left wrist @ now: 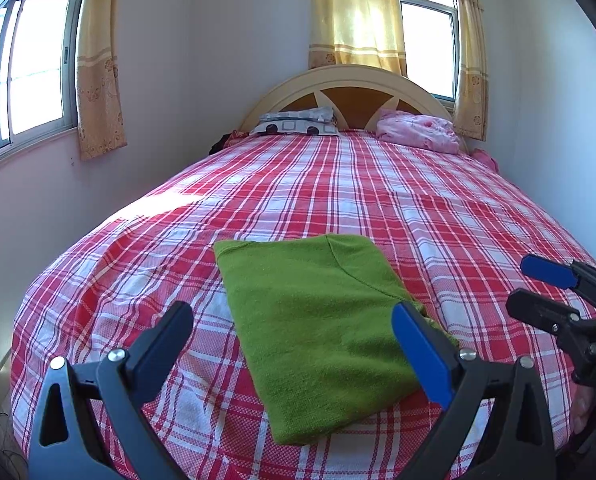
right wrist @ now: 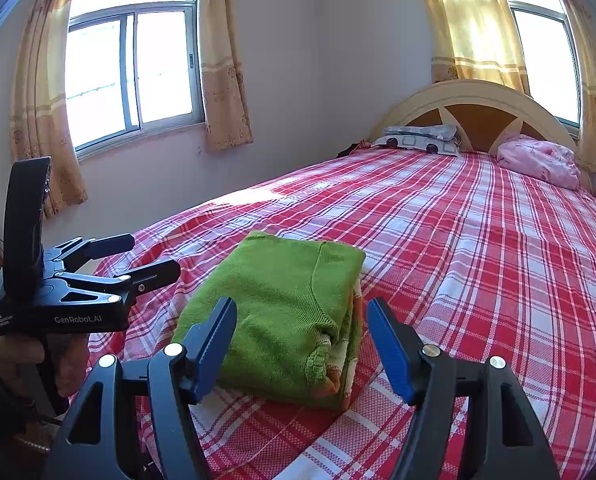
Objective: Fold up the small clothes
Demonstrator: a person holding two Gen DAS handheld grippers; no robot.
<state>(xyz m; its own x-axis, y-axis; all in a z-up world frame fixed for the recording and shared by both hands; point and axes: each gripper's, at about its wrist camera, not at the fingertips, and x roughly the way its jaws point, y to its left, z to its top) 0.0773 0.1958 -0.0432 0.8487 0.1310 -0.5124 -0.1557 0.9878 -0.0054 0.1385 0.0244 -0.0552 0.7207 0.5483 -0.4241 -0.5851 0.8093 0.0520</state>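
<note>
A green knit garment lies folded into a thick rectangle on the red plaid bed sheet, near the foot of the bed. It also shows in the right wrist view, with orange and white trim at its near edge. My left gripper is open and empty, held just short of the garment's near end. My right gripper is open and empty, its fingers either side of the garment's near end and above it. Each gripper shows in the other's view: the right gripper and the left gripper.
A patterned grey pillow and a bundled pink blanket lie by the cream headboard. A wall runs along the bed's left side. Windows with yellow curtains are on the left and behind the headboard.
</note>
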